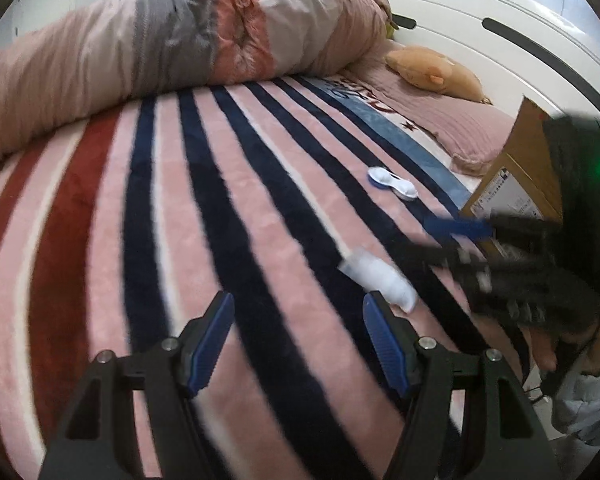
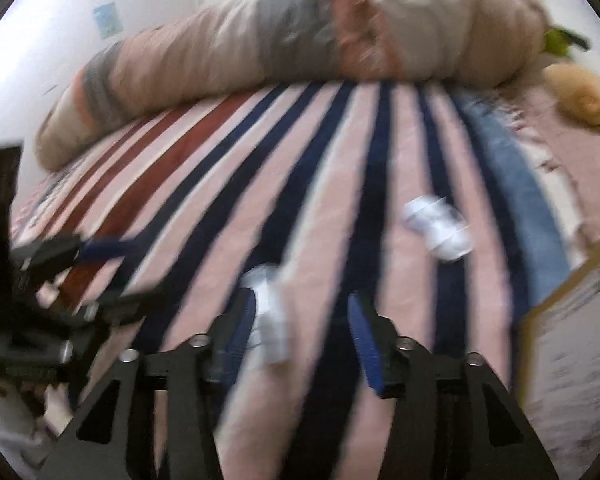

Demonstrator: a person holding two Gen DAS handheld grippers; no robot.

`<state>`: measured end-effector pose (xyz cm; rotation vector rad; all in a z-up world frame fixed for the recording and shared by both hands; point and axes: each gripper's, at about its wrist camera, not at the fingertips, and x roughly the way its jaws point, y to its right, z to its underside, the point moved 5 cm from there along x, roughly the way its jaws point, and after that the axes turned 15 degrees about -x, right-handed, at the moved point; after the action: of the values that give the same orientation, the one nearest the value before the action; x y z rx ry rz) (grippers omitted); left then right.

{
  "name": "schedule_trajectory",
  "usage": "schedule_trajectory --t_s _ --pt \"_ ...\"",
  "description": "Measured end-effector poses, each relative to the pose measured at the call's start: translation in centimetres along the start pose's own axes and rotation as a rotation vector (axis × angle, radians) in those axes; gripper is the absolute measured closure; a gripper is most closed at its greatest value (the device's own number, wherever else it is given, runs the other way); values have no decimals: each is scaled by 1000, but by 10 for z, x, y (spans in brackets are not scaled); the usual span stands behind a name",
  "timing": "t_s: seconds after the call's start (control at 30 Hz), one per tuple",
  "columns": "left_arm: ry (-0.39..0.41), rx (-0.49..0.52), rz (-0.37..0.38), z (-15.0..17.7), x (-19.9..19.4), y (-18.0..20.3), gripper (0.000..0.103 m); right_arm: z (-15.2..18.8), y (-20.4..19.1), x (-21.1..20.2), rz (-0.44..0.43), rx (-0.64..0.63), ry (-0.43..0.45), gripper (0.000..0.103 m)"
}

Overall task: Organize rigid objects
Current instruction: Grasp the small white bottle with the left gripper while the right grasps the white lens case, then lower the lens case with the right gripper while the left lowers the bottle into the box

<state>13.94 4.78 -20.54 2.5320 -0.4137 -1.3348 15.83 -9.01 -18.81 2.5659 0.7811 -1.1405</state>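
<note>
Left wrist view: left hand-held gripper (image 1: pixel 298 316) wide, empty; right hand-held gripper (image 2: pixel 302 312) wide, perhaps touching blurred white object (image 2: pixel 266 312).

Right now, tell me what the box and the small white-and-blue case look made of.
Box: corrugated cardboard, judging by its matte brown face and the printed white label stuck on it. White-and-blue case: probably hard plastic, smooth with a slight sheen and rounded moulded lobes.
</note>
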Motion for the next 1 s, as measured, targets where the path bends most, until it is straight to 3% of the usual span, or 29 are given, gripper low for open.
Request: schedule_trajectory --t_s 0.07,0.2,0.33,0.37,0.43,0.5,0.53,0.67,0.83,1.0 --pt "-22 1 32 4 10 9 39 -3 15 3 71 5 -1 53" --pt "-59 9 97 7 35 30 39 -5 35 20 200 7 -16 35" --pt "-59 -17 89 1 53 42 40 -4 53 48 213 32 -50 35" --pt "-49 -17 84 0 55 44 42 -4 57 56 203 40 -67 35" --pt "-41 -3 65 -1 57 46 67 -6 66 58 193 53 -62 35" --pt "-39 1 53 0 58 47 80 -11 70 61 192 52 -46 40" --pt "-37 -4 50 0 58 46 81 -12 73 64 194 47 -44 44" --pt "-30 -4 49 0 49 38 81 -14 65 65 189 26 -41 77" --pt "-15 10 6 3 27 25 81 -17 42 47 170 -43 -6 77" --pt "35 -2 -28 -2 -15 16 81 -22 3 12 80 -91 46 77"
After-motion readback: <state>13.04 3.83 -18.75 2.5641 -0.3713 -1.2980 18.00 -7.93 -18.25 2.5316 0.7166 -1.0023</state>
